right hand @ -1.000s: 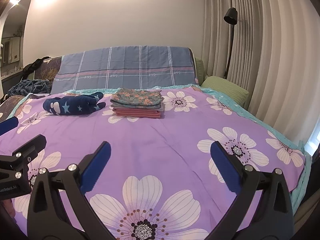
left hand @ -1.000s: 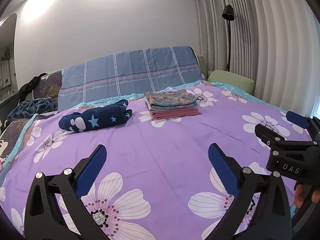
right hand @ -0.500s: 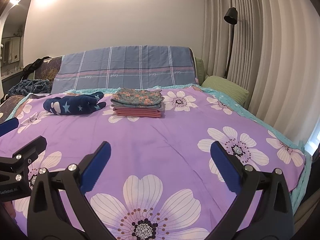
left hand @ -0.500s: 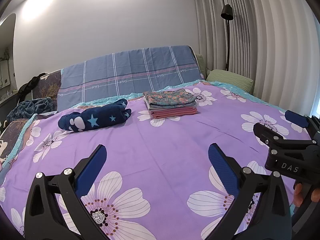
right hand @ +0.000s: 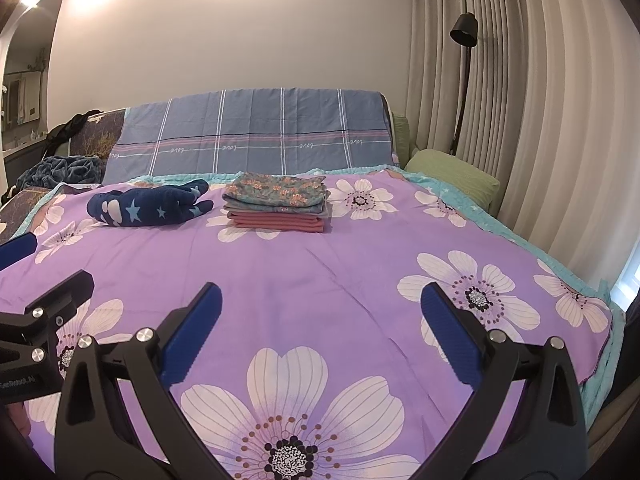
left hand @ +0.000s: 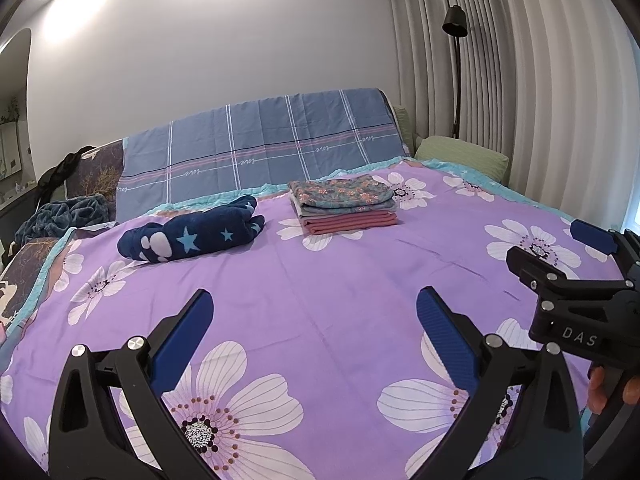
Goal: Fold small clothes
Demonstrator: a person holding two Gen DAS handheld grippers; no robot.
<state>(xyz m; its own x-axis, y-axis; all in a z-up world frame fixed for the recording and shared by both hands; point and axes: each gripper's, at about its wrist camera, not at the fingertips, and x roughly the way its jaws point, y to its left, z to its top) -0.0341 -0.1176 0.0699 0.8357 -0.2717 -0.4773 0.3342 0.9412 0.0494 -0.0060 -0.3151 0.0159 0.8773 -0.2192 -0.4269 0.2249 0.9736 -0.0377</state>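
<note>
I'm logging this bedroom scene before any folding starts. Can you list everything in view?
Purple floral bedspread: one, covering the bed.
Navy star-patterned bundled garment: one, far left on the bedspread.
Stack of folded clothes: one, floral teal on top, grey then pink below, right of the bundle, apart from it.
Blue plaid sheet: one, draped behind.
Green pillow: one, far right.
Black floor lamp: one, by beige curtains.
Dark blue crumpled blanket: one, far left.
Left gripper: black, blue pads, open, empty.
Right gripper: same, open, empty.

Home bedroom; bed, curtains.
</note>
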